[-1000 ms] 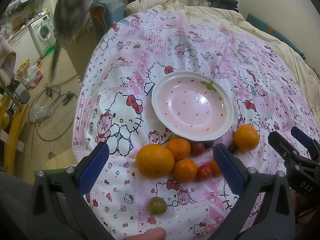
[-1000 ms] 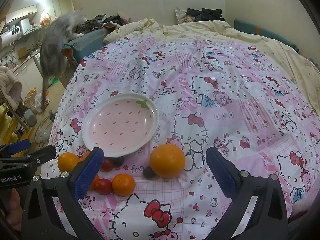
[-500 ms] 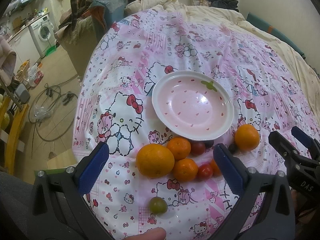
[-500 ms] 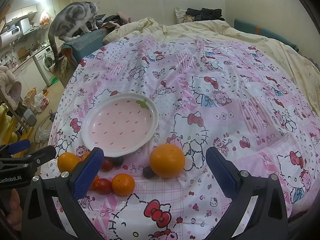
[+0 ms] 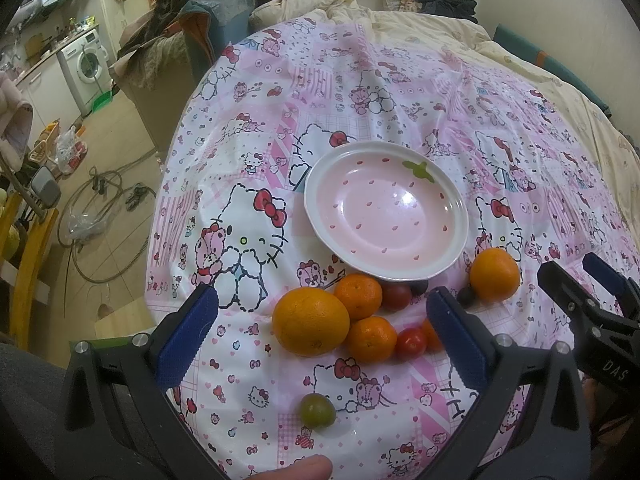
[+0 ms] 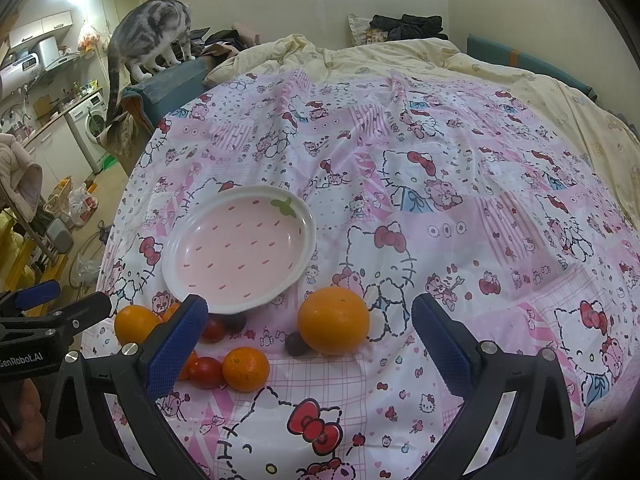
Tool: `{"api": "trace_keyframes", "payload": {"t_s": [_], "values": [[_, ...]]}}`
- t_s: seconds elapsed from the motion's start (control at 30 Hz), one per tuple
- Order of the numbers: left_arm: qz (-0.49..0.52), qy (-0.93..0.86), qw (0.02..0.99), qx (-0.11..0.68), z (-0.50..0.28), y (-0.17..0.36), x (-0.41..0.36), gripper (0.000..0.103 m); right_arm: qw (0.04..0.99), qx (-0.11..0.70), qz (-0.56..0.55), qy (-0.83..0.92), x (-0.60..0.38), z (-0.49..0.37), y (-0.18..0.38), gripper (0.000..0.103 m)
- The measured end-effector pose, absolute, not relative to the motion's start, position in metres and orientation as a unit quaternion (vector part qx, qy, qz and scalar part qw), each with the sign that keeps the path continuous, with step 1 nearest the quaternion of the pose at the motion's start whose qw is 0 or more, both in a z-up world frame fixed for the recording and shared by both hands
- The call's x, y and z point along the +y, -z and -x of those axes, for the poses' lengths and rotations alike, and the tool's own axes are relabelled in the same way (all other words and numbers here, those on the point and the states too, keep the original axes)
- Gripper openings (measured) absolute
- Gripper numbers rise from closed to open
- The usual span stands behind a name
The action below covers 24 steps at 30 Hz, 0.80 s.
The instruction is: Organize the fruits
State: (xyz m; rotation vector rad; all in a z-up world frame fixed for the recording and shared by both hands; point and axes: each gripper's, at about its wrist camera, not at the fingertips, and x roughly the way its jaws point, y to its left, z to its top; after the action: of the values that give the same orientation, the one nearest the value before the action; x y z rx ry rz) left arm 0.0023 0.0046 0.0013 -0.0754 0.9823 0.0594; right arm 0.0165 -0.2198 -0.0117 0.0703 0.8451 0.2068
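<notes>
We are hovering over the pink cartoon-print bedcover (image 5: 360, 92), near its front edge. The round pink strawberry-pattern plate (image 5: 386, 212) is lying empty just beyond the fruit. We are holding our black left gripper (image 5: 320, 340) wide open, with the large orange (image 5: 311, 321) and two small mandarins (image 5: 358, 295) lying between its blue pads. We are keeping our right gripper (image 6: 310, 344) equally wide, framing a second large orange (image 6: 333, 319). A small green fruit (image 5: 317, 410) is sitting nearest the front edge.
</notes>
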Motion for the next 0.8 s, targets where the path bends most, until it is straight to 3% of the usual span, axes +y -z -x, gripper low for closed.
{"api": "trace_keyframes", "payload": {"t_s": [0.23, 0.47, 0.67, 0.8], "values": [[0.038, -0.031, 0.878, 0.476, -0.002, 0.001, 0.007, 0.103, 0.892, 0.433, -0.053, -0.118, -0.222, -0.021, 0.015, 0.103], [0.064, -0.045, 0.869, 0.488, -0.004, 0.005, 0.017, 0.103, 0.814, 0.555, -0.117, -0.125, -0.252, -0.067, 0.045, 0.103], [0.081, -0.057, 0.859, 0.502, -0.006, 0.01, 0.026, 0.103, 0.775, 0.61, -0.099, -0.129, -0.246, -0.093, 0.077, 0.097], [0.09, -0.067, 0.852, 0.511, -0.008, 0.013, 0.032, 0.103, 0.755, 0.636, -0.096, -0.129, -0.24, -0.106, 0.097, 0.088]]}}
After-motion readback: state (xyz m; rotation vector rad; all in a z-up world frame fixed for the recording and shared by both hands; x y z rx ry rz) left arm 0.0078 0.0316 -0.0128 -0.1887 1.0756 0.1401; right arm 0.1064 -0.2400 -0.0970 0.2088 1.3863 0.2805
